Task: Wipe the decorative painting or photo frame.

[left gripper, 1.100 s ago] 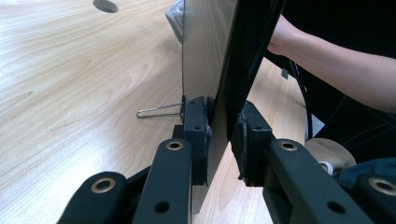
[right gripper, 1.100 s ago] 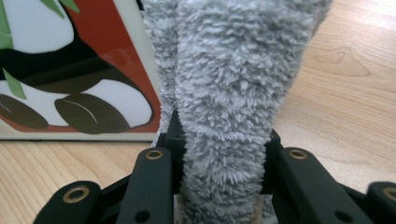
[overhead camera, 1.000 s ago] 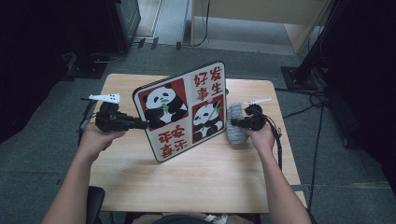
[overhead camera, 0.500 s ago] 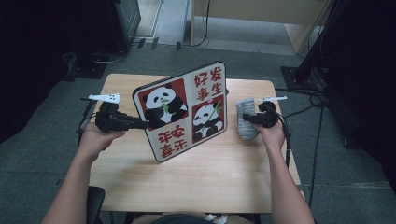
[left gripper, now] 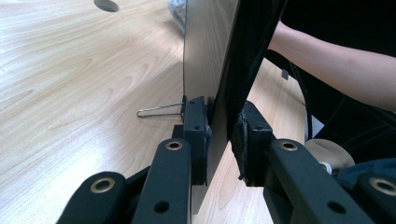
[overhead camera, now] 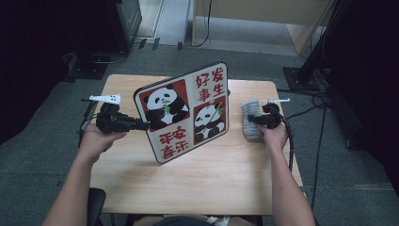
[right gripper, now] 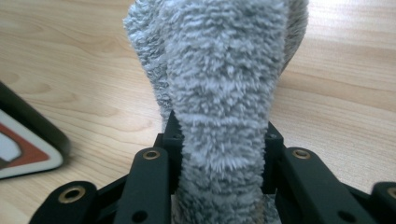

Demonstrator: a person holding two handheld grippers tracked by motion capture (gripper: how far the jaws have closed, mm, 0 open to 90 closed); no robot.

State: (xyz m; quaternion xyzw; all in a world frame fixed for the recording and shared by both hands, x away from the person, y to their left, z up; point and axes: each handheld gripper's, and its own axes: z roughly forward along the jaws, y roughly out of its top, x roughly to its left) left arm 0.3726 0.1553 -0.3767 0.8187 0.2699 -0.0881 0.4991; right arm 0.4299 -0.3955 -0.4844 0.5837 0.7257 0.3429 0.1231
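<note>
On the wooden table, seen from the high view, I've got two things in play: the panda board & a grey fluffy cloth. Board stands tilted, propped on its lower edge approx mid-table, picture side facing me: two pandas w/ red & white squares and red characters.

My left gripper comes in from the left side & is clamped on the board's left edge. From the left gripper view the grip is plain: both black pads pinch the thin dark panel edge-on, one pad per face, no gap. A wire stand leg sticks out from the board's back, lying on the tabletop. Left hand sits near the table's left edge.

My right gripper is at the right of the board, well apart from it. Its jaws have just been opening a bit, w/ the cloth between them. In the right gripper view the cloth bulges up between both jaws & its pile touches both sides; can't tell how hard the pads press. A corner of the board shows at lower left in that view, resting on the wood. Cloth lies on the table just right of the board, not touching it from above.
</note>
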